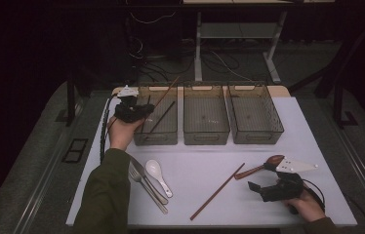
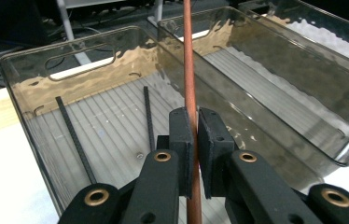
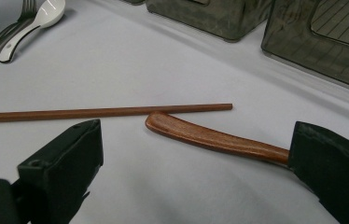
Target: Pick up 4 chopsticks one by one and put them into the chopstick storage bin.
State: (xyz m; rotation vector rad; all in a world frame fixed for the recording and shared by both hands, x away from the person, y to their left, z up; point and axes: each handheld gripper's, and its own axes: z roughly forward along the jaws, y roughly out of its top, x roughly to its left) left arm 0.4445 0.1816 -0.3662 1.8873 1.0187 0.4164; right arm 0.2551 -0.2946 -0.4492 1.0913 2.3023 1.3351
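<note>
1. While the left gripper (image 2: 195, 128) pinches a reddish-brown wooden chopstick (image 2: 189, 60) over the leftmost smoky clear plastic bin (image 1: 156, 136), it's the drop-off step.
2. Next, I'd guess: lower, let go.
3. Right gripper (image 3: 186, 163) sits wide open, empty, by a brown wooden spoon (image 3: 212, 137) on the bench (image 1: 210, 161).

The held chopstick (image 2: 189, 70) runs off the top edge; the wooden spoon's (image 3: 210, 137) bowl hides behind the right gripper (image 3: 196, 172).

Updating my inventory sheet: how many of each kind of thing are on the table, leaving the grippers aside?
Bins: 3
Chopsticks: 4
Spoons: 2
Fork: 1
Knife: 1
Total: 11
</note>
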